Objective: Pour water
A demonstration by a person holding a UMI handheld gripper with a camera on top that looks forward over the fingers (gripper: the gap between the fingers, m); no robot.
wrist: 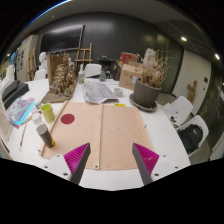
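Note:
My gripper (109, 150) hovers over the near end of a tan mat (105, 130) on a white table (160, 135). Its fingers are open, with only the mat showing between the magenta pads (76, 155). Ahead and to the left, just off the mat's edge, stands a dark bottle (45, 135). A yellow-green cup (47, 112) stands a little beyond it. A red round coaster (68, 118) lies on the mat's far left part. The fingers touch none of these.
A potted dry plant (147, 92) stands at the far right of the table, with crumpled wrapping (100, 92) at the far middle. A wooden crate with plants (62, 75) is far left. Chairs (190, 130) line the right side, and blue items (20, 112) lie at left.

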